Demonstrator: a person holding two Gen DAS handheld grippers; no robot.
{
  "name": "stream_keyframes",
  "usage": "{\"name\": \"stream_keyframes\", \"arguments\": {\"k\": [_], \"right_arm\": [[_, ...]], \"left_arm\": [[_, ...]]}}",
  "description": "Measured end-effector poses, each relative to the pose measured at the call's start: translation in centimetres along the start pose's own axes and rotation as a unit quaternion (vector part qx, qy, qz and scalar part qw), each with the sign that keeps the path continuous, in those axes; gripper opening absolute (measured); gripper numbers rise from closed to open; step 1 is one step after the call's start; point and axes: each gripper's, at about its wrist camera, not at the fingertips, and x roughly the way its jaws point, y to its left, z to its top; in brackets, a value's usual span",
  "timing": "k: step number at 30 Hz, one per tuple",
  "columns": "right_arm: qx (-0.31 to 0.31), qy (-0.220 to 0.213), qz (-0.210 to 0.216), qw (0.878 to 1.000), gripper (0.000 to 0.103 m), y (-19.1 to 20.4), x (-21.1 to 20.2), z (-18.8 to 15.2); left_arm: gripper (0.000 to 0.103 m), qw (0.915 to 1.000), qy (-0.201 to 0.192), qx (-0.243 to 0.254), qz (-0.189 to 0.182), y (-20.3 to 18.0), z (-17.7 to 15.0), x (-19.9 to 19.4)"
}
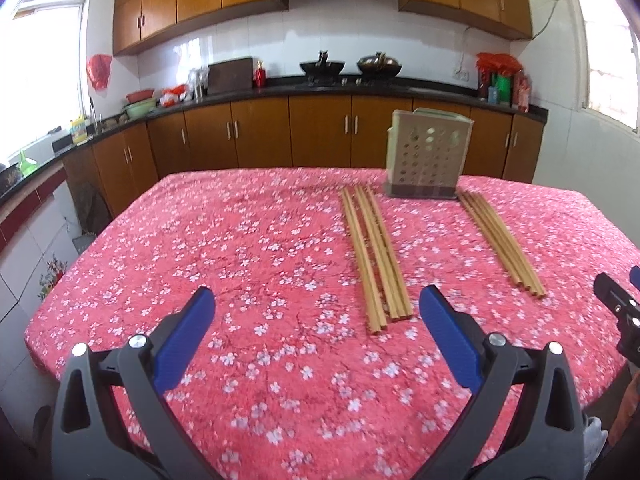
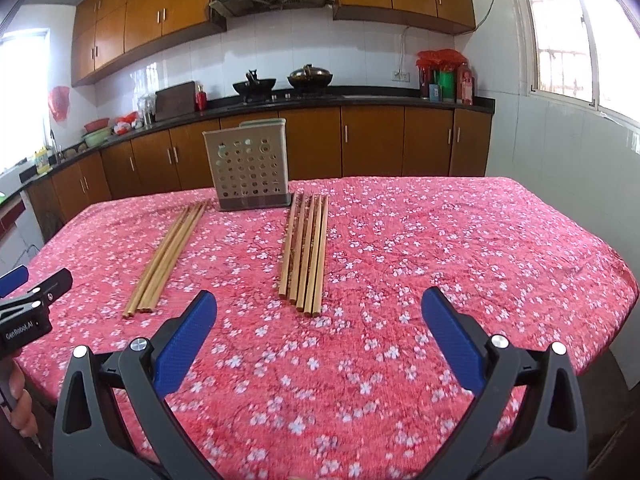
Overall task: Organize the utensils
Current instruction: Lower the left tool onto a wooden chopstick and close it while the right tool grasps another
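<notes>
Kitchen table (image 1: 240, 240), pink floral cloth; holder (image 2: 249, 170) at 12 o'clock, chopstick bundles (image 2: 305, 252) and (image 2: 168, 256) flanking. Your left gripper (image 1: 316, 304) and right gripper (image 2: 319, 306) hover wide, empty.

Perforated holder (image 2: 248, 168) at table (image 2: 440, 240) far edge; chopstick bundles before it, left (image 2: 168, 256) and right (image 2: 306, 252).

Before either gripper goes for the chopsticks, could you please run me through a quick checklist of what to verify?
1. Left gripper open, empty: ok.
2. Right gripper open, empty: ok.
3. Left chopstick bundle lying flat on the tablecloth, unobstructed: ok.
4. Right chopstick bundle lying flat, unobstructed: ok.
5. Utensil holder upright between the two bundles: ok.
6. Holder's inside free of other items: cannot tell.
</notes>
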Motion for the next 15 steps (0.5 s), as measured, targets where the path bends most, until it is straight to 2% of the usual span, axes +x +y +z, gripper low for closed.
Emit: {"name": "stream_keyframes", "arguments": {"k": [8, 11, 13, 15], "right_arm": [[0.024, 0.051, -0.005, 0.998, 0.101, -1.4, 5.1, 2.0], [0.036, 0.08, -0.019, 0.996, 0.098, -2.2, 7.7, 3.0], [0.047, 0.106, -0.031, 0.993, 0.082, -3.1, 9.7, 3.5], [0.066, 0.136, -0.017, 0.988, 0.067, -3.8, 11.9, 3.9]], "left_arm": [[0.099, 0.9986, 0.049, -0.01, 0.017, 1.3, 1.9, 5.1], [0.094, 0.9975, 0.068, -0.008, 0.02, 1.4, 2.6, 6.9], [0.087, 0.9965, 0.082, -0.006, 0.016, 1.4, 3.0, 8.2], [0.076, 0.9955, 0.094, -0.007, 0.013, 1.4, 3.3, 9.2]]}}
